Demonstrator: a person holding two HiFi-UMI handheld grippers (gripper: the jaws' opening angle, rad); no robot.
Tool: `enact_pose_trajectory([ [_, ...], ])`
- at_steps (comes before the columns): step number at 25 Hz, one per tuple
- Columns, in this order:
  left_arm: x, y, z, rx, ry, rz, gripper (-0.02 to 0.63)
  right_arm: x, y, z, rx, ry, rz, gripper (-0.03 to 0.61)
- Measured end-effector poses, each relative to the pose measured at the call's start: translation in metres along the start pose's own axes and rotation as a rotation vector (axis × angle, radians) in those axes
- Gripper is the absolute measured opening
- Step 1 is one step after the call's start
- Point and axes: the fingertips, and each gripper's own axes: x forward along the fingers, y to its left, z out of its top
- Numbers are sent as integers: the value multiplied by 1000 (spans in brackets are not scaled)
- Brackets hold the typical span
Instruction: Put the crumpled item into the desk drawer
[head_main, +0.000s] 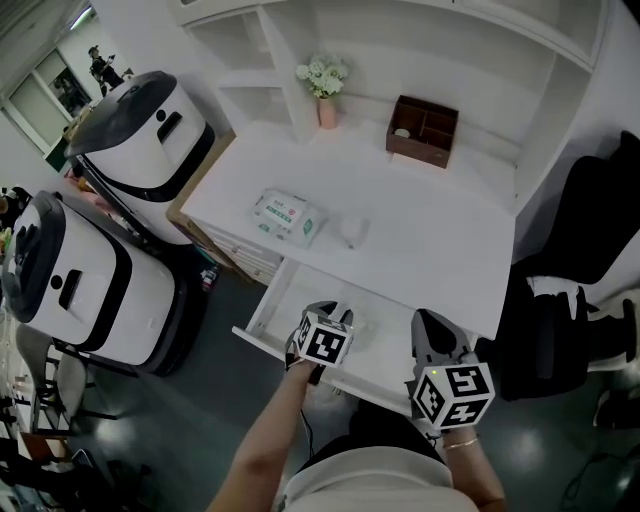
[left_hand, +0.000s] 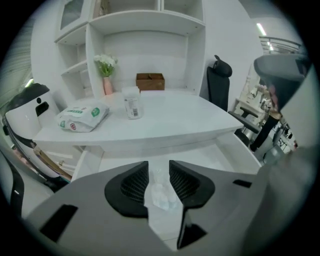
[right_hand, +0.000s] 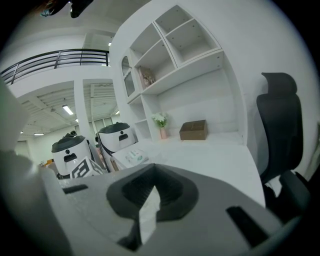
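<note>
1. Head view: the left gripper (head_main: 336, 312) points into the open desk drawer (head_main: 300, 288); the right gripper (head_main: 432, 322) hovers nearby.
2. Left gripper view: jaws clamp the crumpled item (left_hand: 161, 194) inside the desk drawer.
3. Right gripper view: jaws closed, empty.

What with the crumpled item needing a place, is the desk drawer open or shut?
Open. The desk drawer stands pulled out from under the desktop, its white inside showing in the head view.
</note>
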Motion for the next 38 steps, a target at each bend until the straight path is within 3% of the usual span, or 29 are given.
enact_pose_trajectory([
  [13,-66,22,21,-101,-194,79,66,0,18,5,-19,-14,47,2],
  [26,-130,38,14,-231,-354,177,24,-3,35,9,-36,-21,83,2],
  [38,-181,52,4,-297,-453,265,0,-8,49,9,-54,-27,121,2],
])
